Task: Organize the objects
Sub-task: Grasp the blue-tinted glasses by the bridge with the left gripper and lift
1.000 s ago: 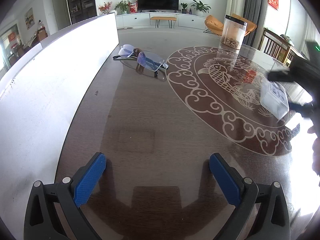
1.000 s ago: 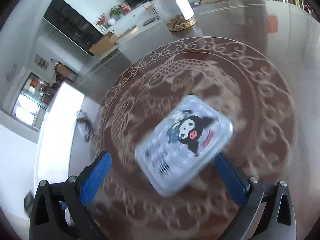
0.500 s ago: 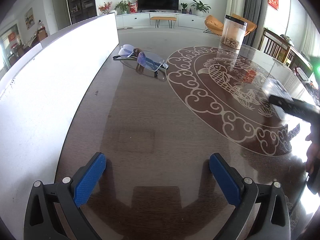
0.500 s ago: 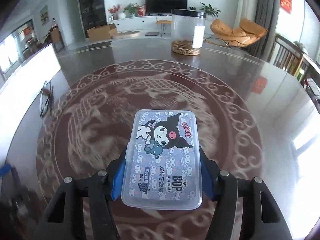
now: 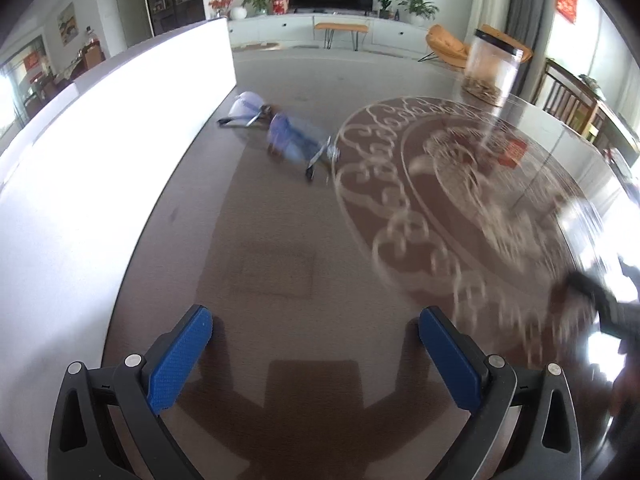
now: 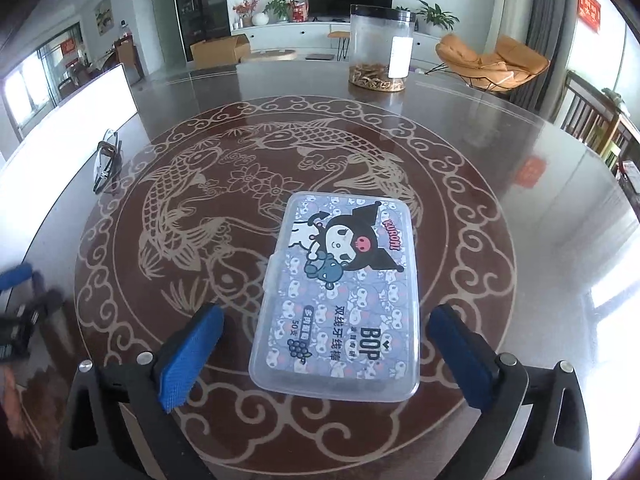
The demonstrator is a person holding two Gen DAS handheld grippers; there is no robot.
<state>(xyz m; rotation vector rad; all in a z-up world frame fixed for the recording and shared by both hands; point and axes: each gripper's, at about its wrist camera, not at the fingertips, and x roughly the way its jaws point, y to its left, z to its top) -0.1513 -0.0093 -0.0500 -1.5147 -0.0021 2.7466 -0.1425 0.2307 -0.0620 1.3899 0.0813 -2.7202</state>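
Left view first: my left tongs [image 5: 316,344] hang over the dark table [image 5: 256,240] with the blue pads spread wide and nothing between them. The picture is smeared, so detail is soft. A pair of glasses [image 5: 280,136] lies further up the table, just beside the white board [image 5: 120,152] along the left edge. A clear jar [image 5: 494,68] stands at the far side, past the round fish pattern. At the right rim I catch a dark blur, probably my other tool, too smeared to read.

Right view now, and it's sharp. My right tongs [image 6: 324,344] have just been opening, and the pads stand clear of the plastic box [image 6: 340,288] with the cartoon lid. The box sits flat on the table inside the round pattern, between the two pads but touched by neither. The jar [image 6: 378,54] is well beyond it, and the glasses [image 6: 106,160] are off to the left near the board.

My read: the box is set down and released, so this piece looks placed. Next I'd back the right tongs off without nudging the box, then bring the left ones to the glasses. Those are thin and lie low, so the pads must come down close to the table.
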